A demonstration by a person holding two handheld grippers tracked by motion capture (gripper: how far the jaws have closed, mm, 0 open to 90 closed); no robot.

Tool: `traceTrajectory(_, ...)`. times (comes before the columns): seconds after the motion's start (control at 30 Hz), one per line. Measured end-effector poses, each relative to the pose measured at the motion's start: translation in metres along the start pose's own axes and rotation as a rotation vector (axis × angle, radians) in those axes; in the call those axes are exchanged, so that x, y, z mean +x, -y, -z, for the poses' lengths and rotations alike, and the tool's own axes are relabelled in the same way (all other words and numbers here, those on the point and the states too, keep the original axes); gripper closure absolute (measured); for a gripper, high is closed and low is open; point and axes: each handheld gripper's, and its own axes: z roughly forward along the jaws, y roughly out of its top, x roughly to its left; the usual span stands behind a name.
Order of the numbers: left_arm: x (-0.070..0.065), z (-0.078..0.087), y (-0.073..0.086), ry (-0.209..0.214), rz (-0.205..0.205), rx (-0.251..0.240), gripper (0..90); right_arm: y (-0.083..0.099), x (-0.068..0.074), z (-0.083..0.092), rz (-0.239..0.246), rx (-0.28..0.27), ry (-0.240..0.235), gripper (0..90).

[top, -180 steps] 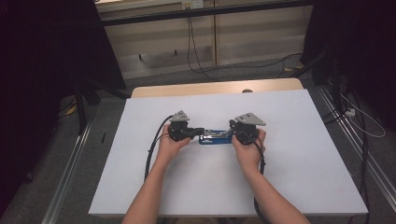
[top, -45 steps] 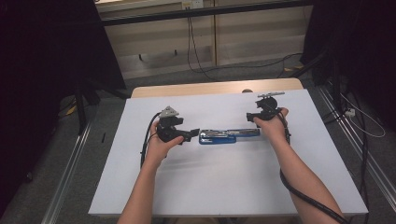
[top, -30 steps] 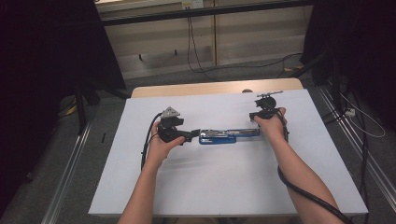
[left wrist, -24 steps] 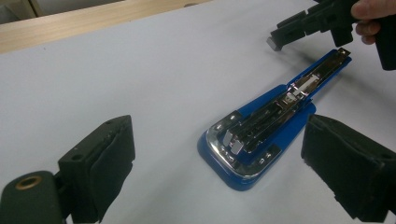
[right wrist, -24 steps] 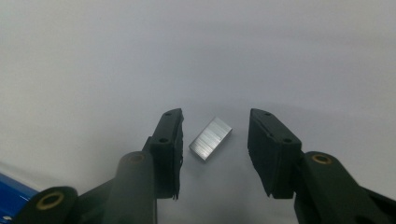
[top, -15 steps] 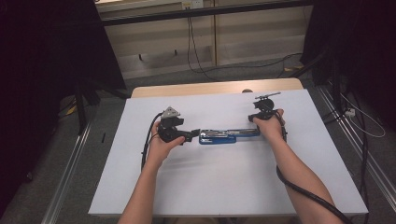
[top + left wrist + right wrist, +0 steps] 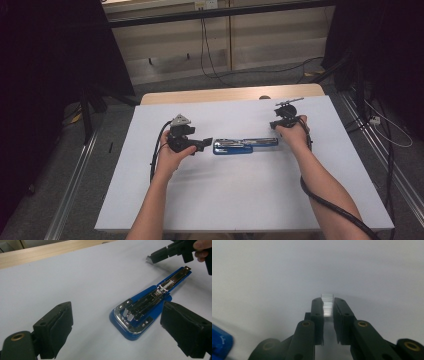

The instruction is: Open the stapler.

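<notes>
At the left of the high view, the left gripper (image 7: 206,144) sits low over the white table (image 7: 240,200), its jaws spread wide and empty, aimed at the near end of the blue stapler with its chromed metal top swung open flat (image 7: 245,146). In the left gripper view the stapler (image 7: 147,307) lies between and beyond the two black pads (image 7: 60,332), touching neither. Compared with six seconds back, this hand now sits farther left, clear of the stapler instead of up against it.

The stapler itself lies in the middle of the table, opened out lengthwise, its bare staple channel facing up.

At the right, the right gripper (image 7: 283,119) hovers just past the stapler's far end. Its jaws have just been closing, and in the right gripper view they now pinch a short silvery strip of staples (image 7: 327,305) between the pads (image 7: 318,312). That suggests the refill is secured and the next step is likely carrying it over to the open channel. Six seconds ago this hand was beside the stapler's middle, close to the other; now the two are well apart.
</notes>
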Motion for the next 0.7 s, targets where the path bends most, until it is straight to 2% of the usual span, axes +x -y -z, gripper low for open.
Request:
traceTrajectory(0.27, -0.002, 0.003, -0.001, 0.005, -0.004, -0.008, 11.2, -0.004, 0.0, 0.026, 0.043, -0.039, -0.03, 79.2)
traceTrajectory(0.4, -0.005, 0.006, -0.002, 0.005, -0.003, -0.015, 11.2, -0.006, 0.007, 0.034, 0.075, -0.057, -0.063, 79.3)
traceTrajectory(0.53, -0.005, 0.011, 0.0, 0.0, 0.001, -0.013, 11.0, -0.004, 0.015, 0.04, 0.091, -0.074, -0.123, 79.3)
traceTrajectory(0.7, -0.008, 0.017, 0.001, -0.005, 0.001, -0.013, 10.7, -0.005, 0.022, 0.046, 0.12, -0.098, -0.156, 79.2)
